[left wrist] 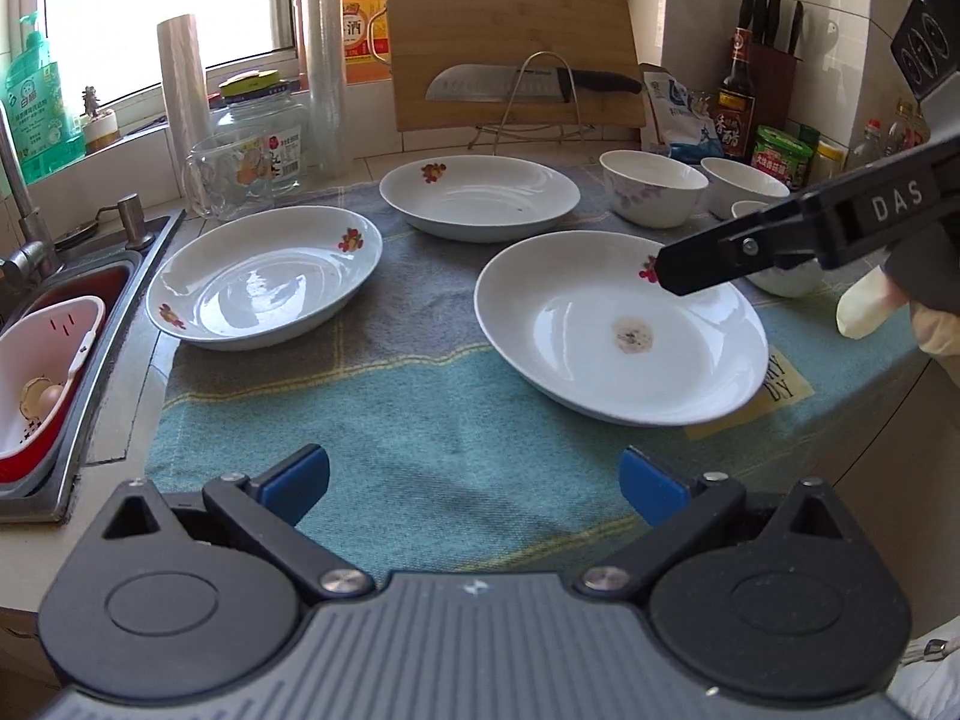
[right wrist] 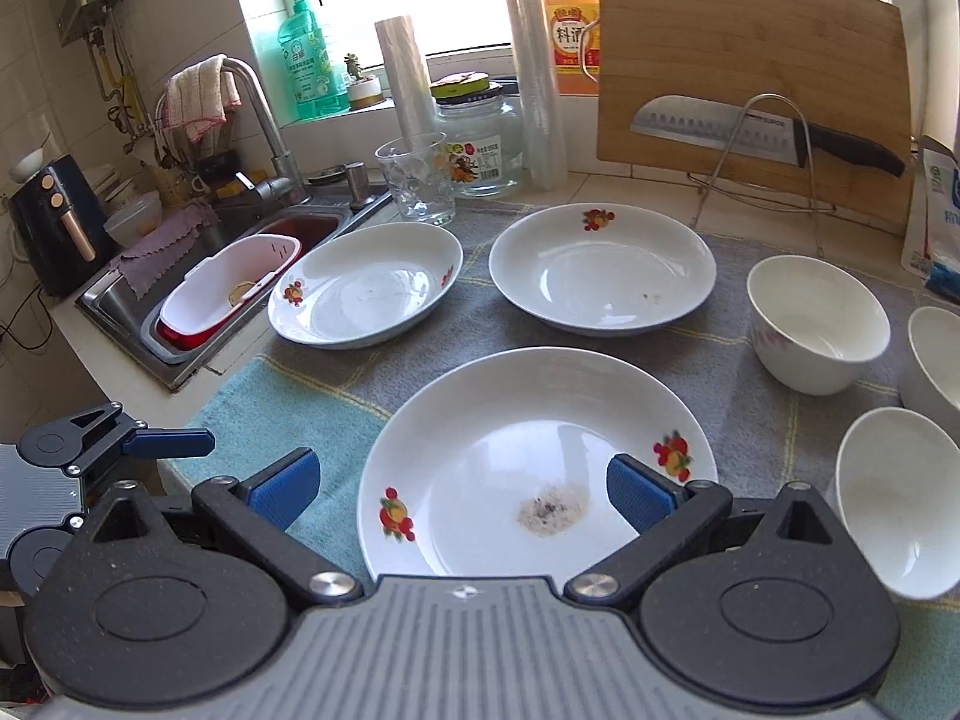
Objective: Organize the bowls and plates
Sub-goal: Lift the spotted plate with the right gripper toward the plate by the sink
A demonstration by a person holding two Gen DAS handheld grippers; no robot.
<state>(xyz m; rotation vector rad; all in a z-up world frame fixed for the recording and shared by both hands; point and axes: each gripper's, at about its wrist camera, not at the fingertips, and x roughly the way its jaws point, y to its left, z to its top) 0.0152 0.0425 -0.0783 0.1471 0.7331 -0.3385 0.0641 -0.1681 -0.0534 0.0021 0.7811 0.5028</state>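
The near plate (right wrist: 540,468), the one with the brownish smear at its centre, lies flat on the checked cloth (left wrist: 420,420) right in front of the right gripper (right wrist: 462,486), whose blue pads spread wide and hold nothing; the right pad hangs over the plate's right side, the left pad off its left edge above the cloth. That looks the likelier tool for the first pick, since the plate sits straight ahead and just below it, and being round it offers no long axis to line up with. The left gripper (left wrist: 474,486) hovers over bare cloth, also wide open and empty, with that plate ahead to its right. Two more plates wait beyond: the left plate (right wrist: 366,288) by the sink (right wrist: 180,324), the far plate (right wrist: 603,270) before the cutting board (right wrist: 750,72). Three bowls (right wrist: 819,324) crowd the right side, the nearest just beside the right pad, so a sideways swing could clip it. A glass cup (right wrist: 417,186) and jar (right wrist: 480,150) stand behind.
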